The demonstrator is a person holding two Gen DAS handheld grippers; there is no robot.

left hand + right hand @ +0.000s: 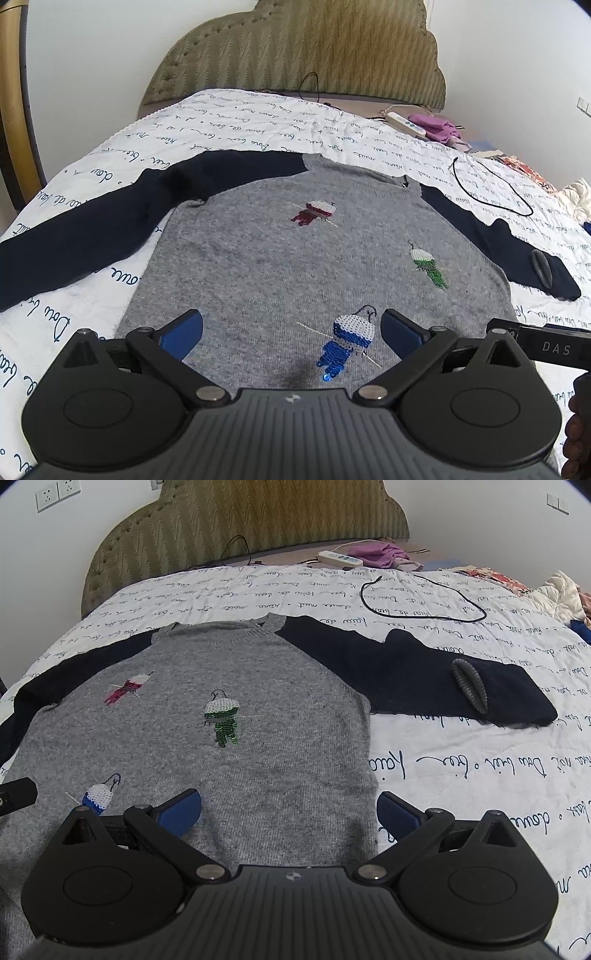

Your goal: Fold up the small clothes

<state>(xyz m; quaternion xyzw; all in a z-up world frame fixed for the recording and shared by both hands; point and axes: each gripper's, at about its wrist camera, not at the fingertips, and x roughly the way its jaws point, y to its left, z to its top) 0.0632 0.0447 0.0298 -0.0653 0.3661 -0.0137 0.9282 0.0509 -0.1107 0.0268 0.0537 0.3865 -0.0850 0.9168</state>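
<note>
Both tongs, left gripper [291, 334] and right gripper [289, 812], are held apart and empty at lower centre, presumably readied for grasping. Across mid-frame the grey sweater [192, 746] is spread flat on the quilt [480, 775], its right sleeve [424, 672] laid outward for folding.

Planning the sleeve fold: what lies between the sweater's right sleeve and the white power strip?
Right wrist view: a looped black cable on the script-print quilt, between sleeve and power strip.
</note>
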